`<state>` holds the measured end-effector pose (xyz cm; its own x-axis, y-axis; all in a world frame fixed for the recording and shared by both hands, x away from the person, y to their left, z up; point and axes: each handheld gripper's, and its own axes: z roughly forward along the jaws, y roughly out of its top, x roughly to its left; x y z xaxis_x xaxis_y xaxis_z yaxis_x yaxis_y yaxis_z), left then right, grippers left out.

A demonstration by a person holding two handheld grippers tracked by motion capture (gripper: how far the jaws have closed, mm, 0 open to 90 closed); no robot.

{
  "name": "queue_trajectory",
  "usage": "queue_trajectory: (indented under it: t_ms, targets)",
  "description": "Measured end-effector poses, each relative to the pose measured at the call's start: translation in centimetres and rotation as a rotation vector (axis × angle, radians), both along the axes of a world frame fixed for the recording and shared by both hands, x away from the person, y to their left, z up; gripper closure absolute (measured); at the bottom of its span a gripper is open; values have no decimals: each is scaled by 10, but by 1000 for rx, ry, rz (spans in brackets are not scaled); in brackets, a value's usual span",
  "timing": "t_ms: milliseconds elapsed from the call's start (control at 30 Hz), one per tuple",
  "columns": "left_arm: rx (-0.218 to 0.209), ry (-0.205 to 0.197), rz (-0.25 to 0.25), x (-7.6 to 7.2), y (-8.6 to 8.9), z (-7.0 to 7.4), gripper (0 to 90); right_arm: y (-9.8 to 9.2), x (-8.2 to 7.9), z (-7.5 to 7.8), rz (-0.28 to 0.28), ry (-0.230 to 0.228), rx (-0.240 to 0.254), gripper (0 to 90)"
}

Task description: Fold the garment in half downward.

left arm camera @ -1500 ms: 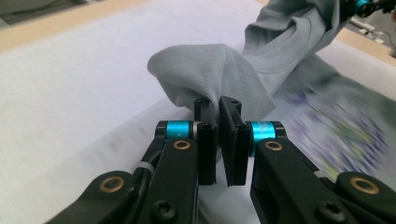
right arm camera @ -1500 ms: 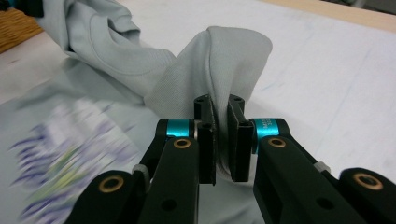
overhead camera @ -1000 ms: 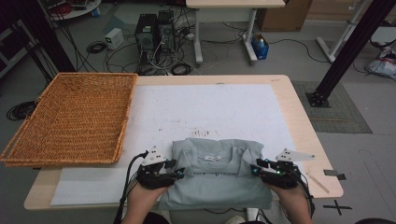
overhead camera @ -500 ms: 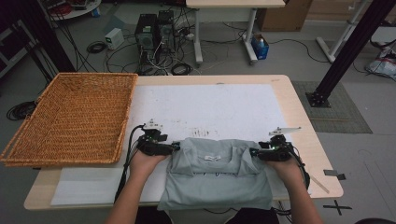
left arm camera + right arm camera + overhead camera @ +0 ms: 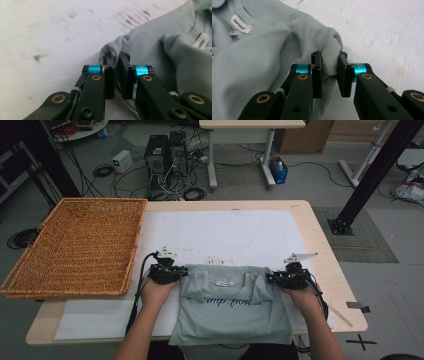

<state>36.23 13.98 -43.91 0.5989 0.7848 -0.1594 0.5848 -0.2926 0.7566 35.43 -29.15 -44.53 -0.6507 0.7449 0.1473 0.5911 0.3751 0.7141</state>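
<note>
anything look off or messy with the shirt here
Nothing is damaged or spilled. The grey shirt hangs past the near edge of the table, and its top corners are bunched in the left tongs and right tongs.

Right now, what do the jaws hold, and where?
Both grip the grey shirt: left gripper on its far left corner fold, right gripper on its far right one.

Garment (image 5: 232, 312): pale grey, dark lettering. Basket (image 5: 75, 245): golden-brown weave. Table cover (image 5: 225, 232): white, dark-speckled. Gripper jaws: black, turquoise collars.
</note>
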Motion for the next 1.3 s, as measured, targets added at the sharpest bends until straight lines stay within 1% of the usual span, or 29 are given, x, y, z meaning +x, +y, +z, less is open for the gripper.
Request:
queue_trajectory:
  t_ms: [33,133,233,333,400,433,467,500,533,567,600,633,667,700,733,800,833,867,900,933,1000,1033,1067,1100,1133,1167,1200,1267,1300]
  targets:
    - [11,-3,6,4,2,2,840,2,4,0,1,-10,-7,778]
    - [14,-20,25,19,5,8,840,6,22,2,-4,-24,5,778]
    - [5,-30,48,35,9,13,839,7,45,5,-8,-31,16,777]
    - [-8,-35,59,54,12,16,838,6,68,8,-21,-27,39,776]
    - [-10,-28,59,62,12,15,834,7,79,8,-19,-19,37,767]
    - [-24,-22,62,65,13,13,818,7,84,7,-21,-8,30,744]
    - [-34,-16,70,67,14,10,779,7,87,5,-21,-1,18,701]
    - [-45,-4,83,68,15,9,658,7,88,5,-31,-8,6,615]
    - [-60,5,97,68,16,9,576,5,88,6,-52,-25,5,574]
    - [-67,-5,104,67,17,11,515,2,88,10,-67,-37,29,557]
    - [-76,-17,104,65,18,15,469,-1,86,16,-74,-70,43,528]
    - [-90,-26,102,63,18,17,448,-2,84,23,-86,-89,53,528]
    - [-108,-39,85,60,16,21,439,-2,82,28,-86,-100,63,526]
    - [-115,-47,73,58,13,24,434,1,80,35,-70,-115,82,514]
    - [-120,-50,55,56,10,25,429,5,78,39,-53,-123,84,504]
    - [-133,-51,23,52,2,26,419,17,75,42,-16,-111,90,479]
    - [-137,-55,17,51,-2,26,416,23,73,42,1,-105,95,468]
    - [-138,-53,-3,49,-7,27,412,28,72,41,10,-97,94,459]
    - [-138,-55,-10,48,-11,26,410,35,71,38,29,-84,90,452]
    - [-135,-52,-19,47,-13,26,409,40,70,35,37,-70,93,445]
    - [-134,-31,-32,47,-16,23,409,48,70,29,47,-35,79,448]
    - [-115,-20,-37,47,-18,21,411,51,70,25,54,-16,70,477]
    - [-104,-5,-43,48,-19,19,423,53,70,23,62,-1,59,544]
    - [-95,6,-54,47,-20,17,480,54,69,20,80,7,48,608]
    - [-73,0,-55,45,-21,16,564,55,68,18,92,15,36,687]
    - [-52,-9,-64,44,-22,14,644,55,67,18,96,13,24,772]
    - [-41,-16,-73,43,-22,13,748,55,65,18,105,4,18,832]
    - [-40,-26,-76,41,-23,12,846,50,63,19,108,-9,29,857]
    - [-46,-30,-77,39,-23,13,860,48,61,20,104,-13,39,859]
